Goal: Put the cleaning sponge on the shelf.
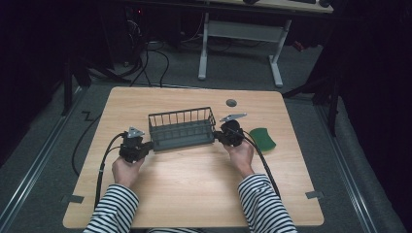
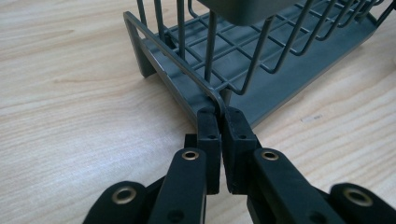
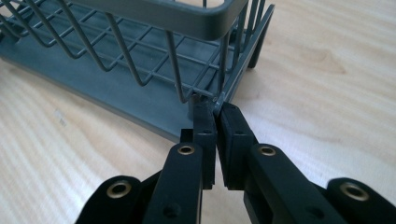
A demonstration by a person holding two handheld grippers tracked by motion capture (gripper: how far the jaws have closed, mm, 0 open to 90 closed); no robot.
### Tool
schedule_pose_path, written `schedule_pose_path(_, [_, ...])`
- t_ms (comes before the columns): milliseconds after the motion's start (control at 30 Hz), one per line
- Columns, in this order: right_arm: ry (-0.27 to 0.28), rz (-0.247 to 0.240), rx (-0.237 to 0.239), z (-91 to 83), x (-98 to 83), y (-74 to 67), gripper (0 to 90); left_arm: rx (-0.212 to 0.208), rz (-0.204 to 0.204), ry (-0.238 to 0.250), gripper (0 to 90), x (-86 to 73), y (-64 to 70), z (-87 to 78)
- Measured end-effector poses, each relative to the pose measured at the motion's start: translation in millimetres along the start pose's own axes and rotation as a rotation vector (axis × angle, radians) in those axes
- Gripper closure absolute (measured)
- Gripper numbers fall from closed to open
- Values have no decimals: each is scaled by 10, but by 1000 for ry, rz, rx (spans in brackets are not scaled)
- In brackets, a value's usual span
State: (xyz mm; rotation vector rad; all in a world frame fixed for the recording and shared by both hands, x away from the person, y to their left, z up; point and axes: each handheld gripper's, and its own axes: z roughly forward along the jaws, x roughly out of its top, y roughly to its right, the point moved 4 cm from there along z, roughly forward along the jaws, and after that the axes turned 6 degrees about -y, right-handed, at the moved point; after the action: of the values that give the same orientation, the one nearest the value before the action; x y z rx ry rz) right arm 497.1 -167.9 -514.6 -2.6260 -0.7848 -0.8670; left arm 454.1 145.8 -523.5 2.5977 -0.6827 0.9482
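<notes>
The wire rack (image 1: 182,128), long axis lying across the table, is clamped at its ends by the left gripper (image 1: 145,144) and right gripper (image 1: 217,136).

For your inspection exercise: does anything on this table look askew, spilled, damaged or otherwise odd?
Nothing stands out. The grey wire rack sits level and looks intact, each end pinched by a hand-held gripper, left and right. The green sponge lies flat beside it; no spills.
</notes>
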Motion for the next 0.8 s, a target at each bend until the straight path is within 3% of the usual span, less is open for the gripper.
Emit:
schedule_pose_path(100, [0,-6,6,-45,-61,-3,869,-17,0,4,870,-37,49,-18])
schedule_pose_path(300, [-14,0,21,-131,-218,-13,869,-22,38,-11,870,-107,167,-29])
schedule_pose_path(467, [-29,-17,14,-247,-328,-54,869,-46,34,5,870,-157,233,-61])
schedule_pose_path(600, [-31,-26,16,-340,-451,-100,869,-58,65,-18,870,-200,340,-108])
schedule_pose_path(800, [-37,-30,15,-461,-623,-134,868,-82,83,-13,869,-281,455,-121])
